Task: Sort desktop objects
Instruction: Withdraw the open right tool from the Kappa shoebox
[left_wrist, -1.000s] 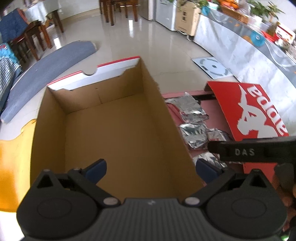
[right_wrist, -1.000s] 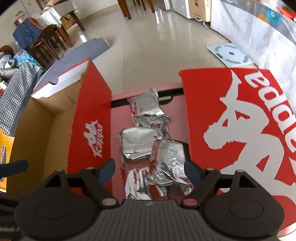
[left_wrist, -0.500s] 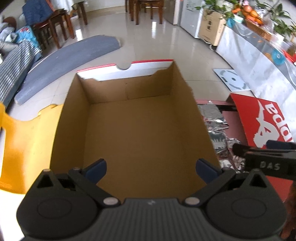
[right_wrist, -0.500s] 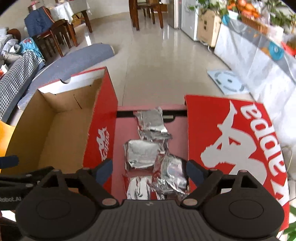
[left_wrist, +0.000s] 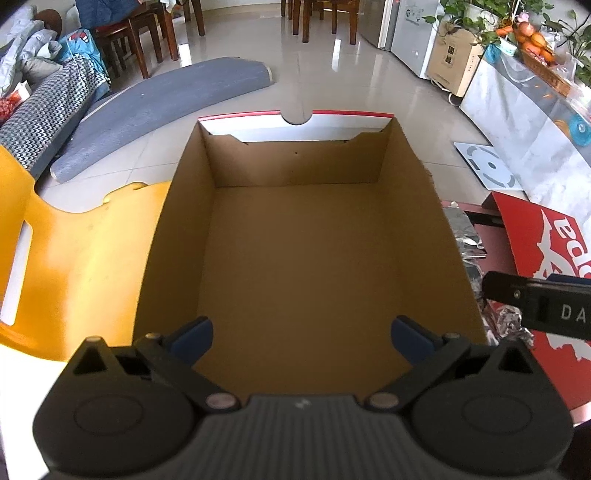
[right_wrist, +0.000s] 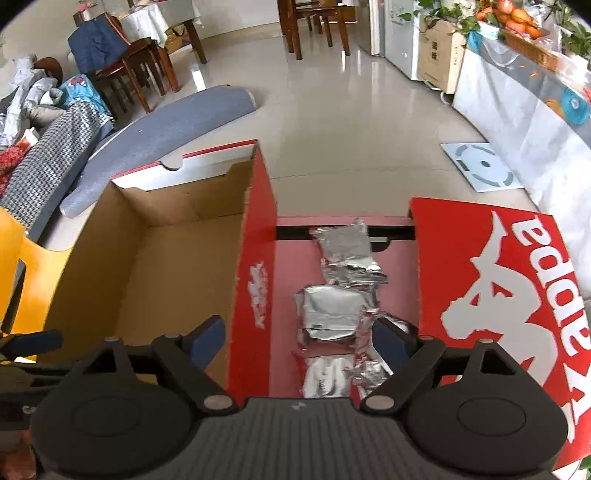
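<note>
Several crinkled silver foil packets, flat and roughly rectangular, lie heaped on a dark red tabletop, between an open cardboard box and a red lid printed with a white logo. The box is plain brown corrugated inside, glossy red outside, with nothing in it. Left gripper hangs over the box interior, jaws spread, holding nothing. Right gripper hovers above the packets, jaws likewise spread and unloaded.
</note>
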